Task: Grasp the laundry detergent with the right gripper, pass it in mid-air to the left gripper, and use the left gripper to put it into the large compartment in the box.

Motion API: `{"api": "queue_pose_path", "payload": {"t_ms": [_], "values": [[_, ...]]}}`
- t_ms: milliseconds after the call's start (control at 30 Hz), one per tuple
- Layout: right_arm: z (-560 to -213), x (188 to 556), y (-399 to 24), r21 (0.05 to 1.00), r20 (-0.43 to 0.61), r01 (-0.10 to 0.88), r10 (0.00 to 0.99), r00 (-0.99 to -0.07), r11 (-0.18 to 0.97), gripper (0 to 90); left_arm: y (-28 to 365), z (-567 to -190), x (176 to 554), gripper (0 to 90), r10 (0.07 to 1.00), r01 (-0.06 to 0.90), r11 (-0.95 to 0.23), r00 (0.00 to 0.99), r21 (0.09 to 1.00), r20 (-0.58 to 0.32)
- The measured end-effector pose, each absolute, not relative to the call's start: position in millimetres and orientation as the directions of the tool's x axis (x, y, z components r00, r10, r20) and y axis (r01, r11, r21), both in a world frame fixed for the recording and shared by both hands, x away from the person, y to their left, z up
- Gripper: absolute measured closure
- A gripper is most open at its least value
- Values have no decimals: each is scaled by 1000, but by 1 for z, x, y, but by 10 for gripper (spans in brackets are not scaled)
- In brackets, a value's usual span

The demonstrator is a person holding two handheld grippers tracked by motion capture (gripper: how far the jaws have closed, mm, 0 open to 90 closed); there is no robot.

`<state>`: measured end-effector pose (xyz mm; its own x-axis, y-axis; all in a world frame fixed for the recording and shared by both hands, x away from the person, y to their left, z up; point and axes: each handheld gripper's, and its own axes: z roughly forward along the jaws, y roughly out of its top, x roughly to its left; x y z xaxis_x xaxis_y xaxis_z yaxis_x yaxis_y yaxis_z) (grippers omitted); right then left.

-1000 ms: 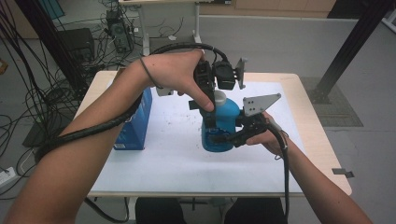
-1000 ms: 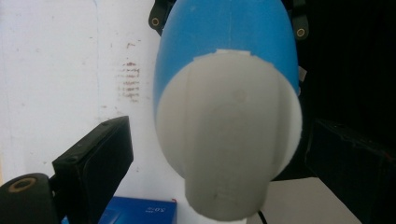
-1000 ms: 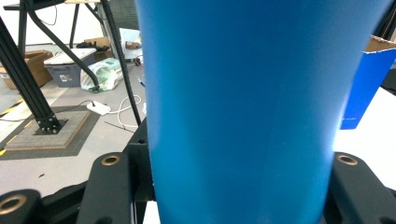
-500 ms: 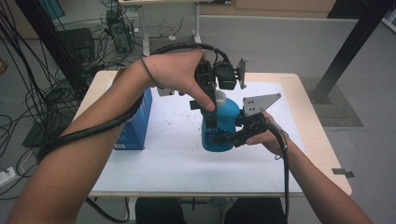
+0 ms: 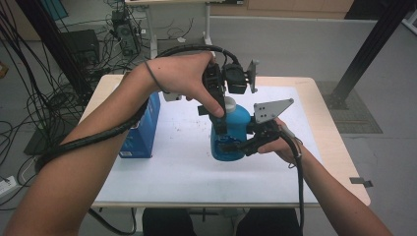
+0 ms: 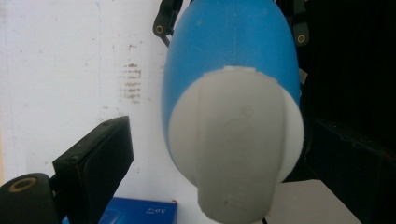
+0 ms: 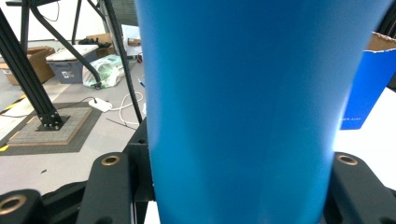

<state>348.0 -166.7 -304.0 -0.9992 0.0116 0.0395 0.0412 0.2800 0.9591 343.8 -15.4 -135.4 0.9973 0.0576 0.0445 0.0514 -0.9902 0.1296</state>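
I've got the right gripper [image 5: 235, 146] clamped on the lower body of the blue bottle [image 5: 230, 132], coming in from the bottle's 3 o'clock; in the right gripper view both jaws sit flush against the blue wall, so that's my brace, there to stop the bottle turning or tipping. The bottle stands upright on the white sheet [image 5: 172, 162], about table centre. Above it, the left gripper [image 5: 220, 110] comes down from 12 over the white cap [image 6: 236, 144]. In the left gripper view the jaws straddle the cap, one at 8 with bare sheet showing between it and the cap, so not pinching; far jaw dark, can't tell contact. Looks like a cap grip for twisting comes next. Farther out at the bottle's 9, a blue box [image 5: 142, 130] stands well apart, out of the way.
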Motion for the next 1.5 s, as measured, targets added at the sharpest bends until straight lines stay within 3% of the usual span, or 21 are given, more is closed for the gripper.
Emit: {"api": "queue_pose_path", "payload": {"t_ms": [700, 1500], "values": [[-300, 347, -164, 959, 33, 33, 3, -999, 282, 433, -19, -137, 343, 101, 41, 35, -990, 998, 136, 46], [-299, 346, -161, 958, 29, 28, 3, -1000, 284, 433, -22, -140, 343, 226, 27, 23, -990, 999, 140, 29]]}}
